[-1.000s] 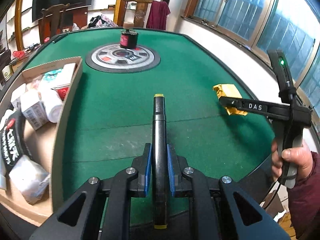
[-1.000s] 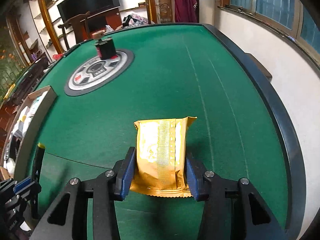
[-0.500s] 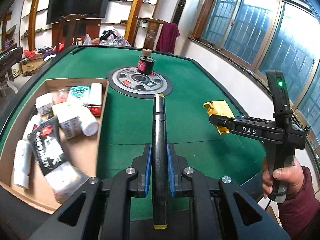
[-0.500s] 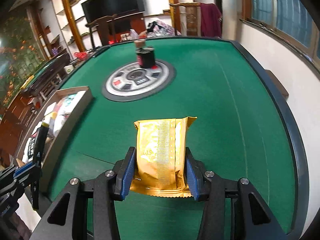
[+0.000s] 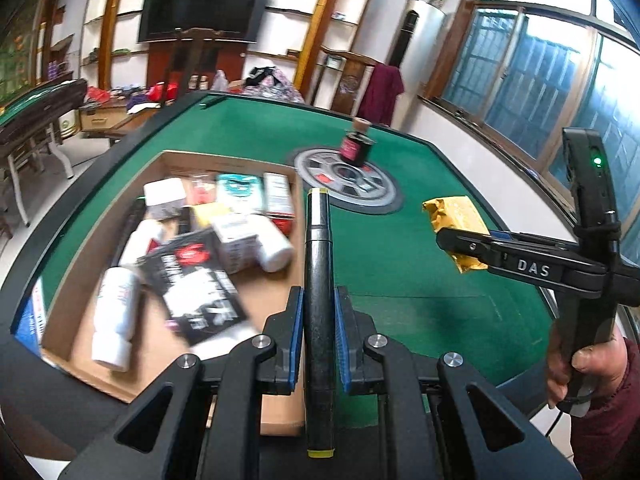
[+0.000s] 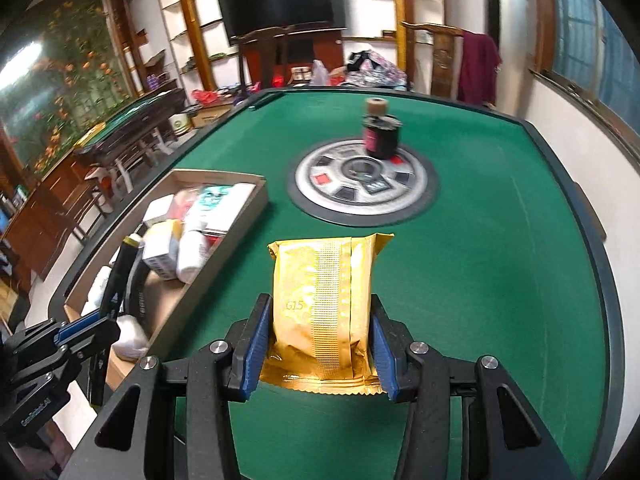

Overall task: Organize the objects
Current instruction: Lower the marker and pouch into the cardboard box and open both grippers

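Observation:
My left gripper (image 5: 319, 322) is shut on a black marker (image 5: 318, 280) with yellow ends, which points forward above the right edge of the cardboard box (image 5: 120, 248). My right gripper (image 6: 318, 346) is shut on a gold foil packet (image 6: 324, 304), held above the green table (image 6: 480, 260). In the left wrist view the right gripper (image 5: 452, 240) with the gold packet (image 5: 456, 216) hovers to the right, a hand (image 5: 576, 364) on its handle. In the right wrist view the left gripper (image 6: 92, 324) and marker (image 6: 120, 276) show at the lower left, over the cardboard box (image 6: 240, 208).
The box holds several bottles, cartons and a black pouch (image 5: 192, 280). A round grey disc (image 5: 348, 184) lies mid-table with a small dark jar (image 5: 356, 148) on it. The table's raised dark rim (image 6: 600, 280) runs along the right. Shelves, a television and chairs stand beyond.
Both grippers have swung leftward and risen a little, each keeping its grip. The cardboard box has come from the left edge toward the middle of both views.

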